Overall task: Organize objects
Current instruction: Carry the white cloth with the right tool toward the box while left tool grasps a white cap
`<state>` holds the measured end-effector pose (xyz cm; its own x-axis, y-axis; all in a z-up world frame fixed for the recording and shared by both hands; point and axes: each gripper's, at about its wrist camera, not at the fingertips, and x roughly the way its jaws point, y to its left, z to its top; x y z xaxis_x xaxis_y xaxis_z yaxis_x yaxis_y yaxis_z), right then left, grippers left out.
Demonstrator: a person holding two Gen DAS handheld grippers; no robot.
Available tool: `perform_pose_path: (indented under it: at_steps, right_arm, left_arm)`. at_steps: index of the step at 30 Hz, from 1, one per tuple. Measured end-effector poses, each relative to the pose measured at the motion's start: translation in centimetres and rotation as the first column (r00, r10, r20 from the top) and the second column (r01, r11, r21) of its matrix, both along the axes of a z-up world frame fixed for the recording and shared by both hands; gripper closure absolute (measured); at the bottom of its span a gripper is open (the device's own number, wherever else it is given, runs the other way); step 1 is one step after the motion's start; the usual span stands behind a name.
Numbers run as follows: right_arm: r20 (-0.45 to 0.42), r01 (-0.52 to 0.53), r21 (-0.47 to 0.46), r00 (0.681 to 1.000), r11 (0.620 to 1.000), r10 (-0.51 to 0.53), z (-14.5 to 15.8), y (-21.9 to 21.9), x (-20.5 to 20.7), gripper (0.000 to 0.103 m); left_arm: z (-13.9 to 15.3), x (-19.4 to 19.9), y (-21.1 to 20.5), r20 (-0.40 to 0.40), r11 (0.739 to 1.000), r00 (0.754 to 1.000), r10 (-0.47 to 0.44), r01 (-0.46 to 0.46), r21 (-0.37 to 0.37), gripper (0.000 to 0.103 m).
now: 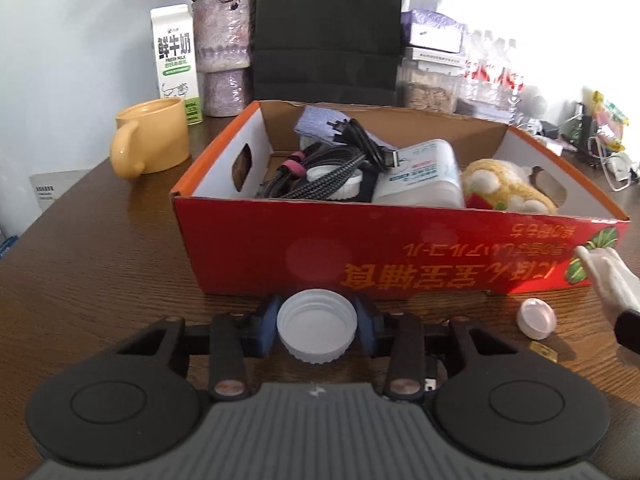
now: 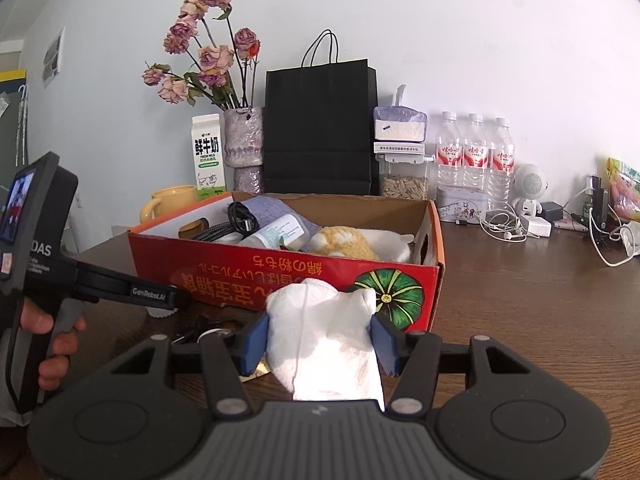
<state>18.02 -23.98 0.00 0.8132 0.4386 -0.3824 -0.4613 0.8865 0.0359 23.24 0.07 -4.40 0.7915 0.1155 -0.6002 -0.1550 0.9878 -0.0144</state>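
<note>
A: Dark wood-grain surface [image 1: 100,248] is stretching back to a pale wall, and a red cardboard box [image 1: 320,248] is sitting in the middle of it, its printed side facing near.

B: What is lying in the box?

A: Black braided cables [image 1: 320,168] are coiling at the left, a white wet-wipes pack [image 1: 420,176] is resting in the middle, and a yellow-and-white plush toy [image 1: 508,188] is filling the right end.

B: And the left gripper [image 1: 316,328]?

A: Its jaws are pressing on a white bottle cap [image 1: 316,326], hollow side facing the camera, just near of the box's front wall.

B: The right gripper [image 2: 320,344]?

A: Its jaws are clamping a crumpled white paper towel [image 2: 324,340], also near of the box, in front of the green pumpkin picture at the right end.

B: Anything loose nearby?

A: A pale pink cap [image 1: 536,318] is lying on the surface right of the white cap, just beside the towel's tip.

B: Behind the box?

A: A yellow mug [image 1: 152,140] is standing far left, with a milk carton [image 1: 174,64], a vase of dried roses [image 2: 242,140] and a black paper bag [image 2: 320,128] along the wall; three water bottles [image 2: 474,152] are standing far right.
</note>
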Motion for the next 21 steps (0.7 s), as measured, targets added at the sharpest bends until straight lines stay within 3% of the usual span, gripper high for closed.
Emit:
perform_pose_path:
  at_steps: [17,21]
  right_arm:
    - [0.052,0.008,0.013,0.999,1.0,-0.008,0.3,-0.1,-0.8,0.048]
    - [0.071,-0.002,-0.008,0.997,1.0,0.002,0.6,0.3,-1.2,0.048]
  left_arm:
    - [1.6,-3.3,0.5,0.127,0.997,0.989,0.079,-0.08,0.002,0.062]
    - [2.7,-4.7,0.1,0.165,0.998,0.984,0.06,-0.063,0.013,0.062]
